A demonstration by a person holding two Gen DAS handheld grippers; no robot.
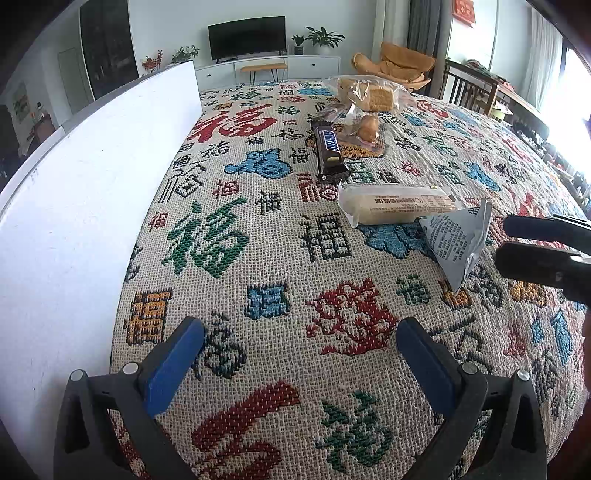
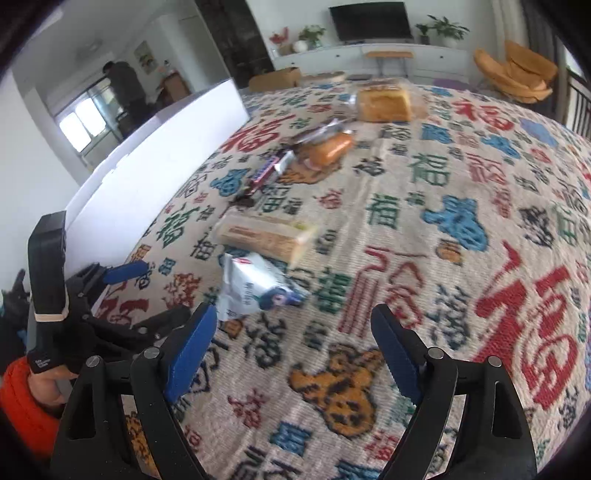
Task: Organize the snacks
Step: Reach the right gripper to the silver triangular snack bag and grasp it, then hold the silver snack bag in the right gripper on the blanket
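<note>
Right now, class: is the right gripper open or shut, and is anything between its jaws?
Open. The right gripper has its jaws wide apart over bare tablecloth, and the white-and-blue packet lies beyond the tips, untouched.

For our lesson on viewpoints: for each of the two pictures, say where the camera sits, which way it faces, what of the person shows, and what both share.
Left wrist: on the left gripper, jaws open, tilted down over the patterned cloth beside the white board; the right gripper's fingers enter at right.
Right wrist: on the right gripper, jaws open, facing the same way; the left gripper, a hand and an orange sleeve show at left.
Shared: Snickers bar, white packet, television.
</note>
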